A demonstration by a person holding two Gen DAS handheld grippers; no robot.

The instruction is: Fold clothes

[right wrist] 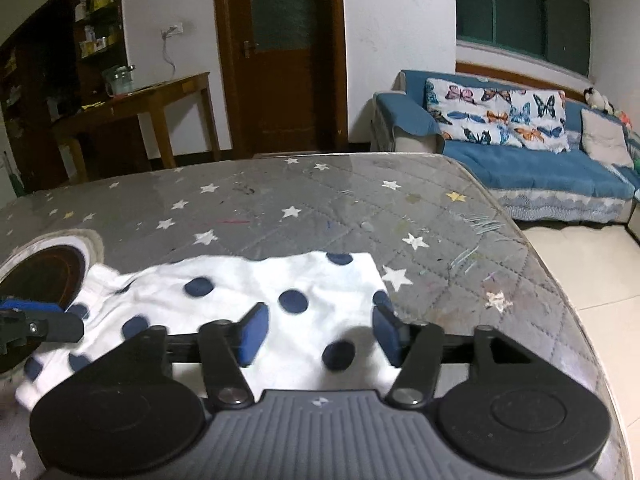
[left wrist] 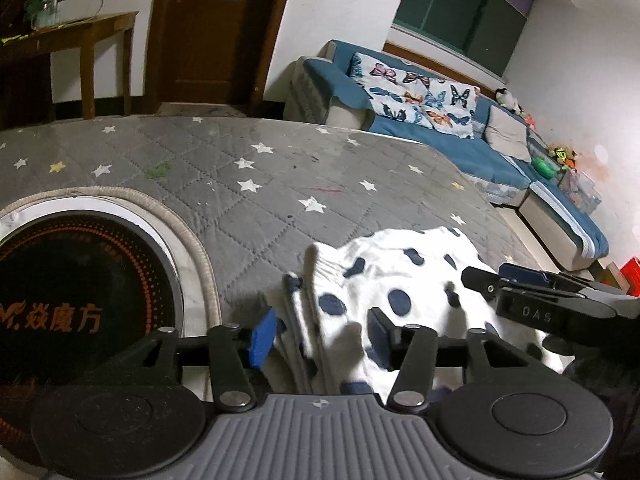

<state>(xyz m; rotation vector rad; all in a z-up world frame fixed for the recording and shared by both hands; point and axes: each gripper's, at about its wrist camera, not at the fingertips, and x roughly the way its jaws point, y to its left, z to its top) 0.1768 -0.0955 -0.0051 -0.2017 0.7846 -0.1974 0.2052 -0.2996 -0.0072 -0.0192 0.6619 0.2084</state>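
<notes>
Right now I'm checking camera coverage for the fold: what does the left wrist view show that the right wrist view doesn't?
Only the left wrist view shows the garment's bunched, layered edge between the open left gripper, the orange lettering on the round black heater, and the sofa's far section with toys.

Only the right wrist view shows the shelves and the pale floor tiles.

Both show the white dotted garment, the grey star-print cover, the door, the wooden table and the butterfly cushions. The right gripper is open too.

Both wrist cams low, close over grey star-print table, facing sofa; shared: polka-dot garment.
</notes>
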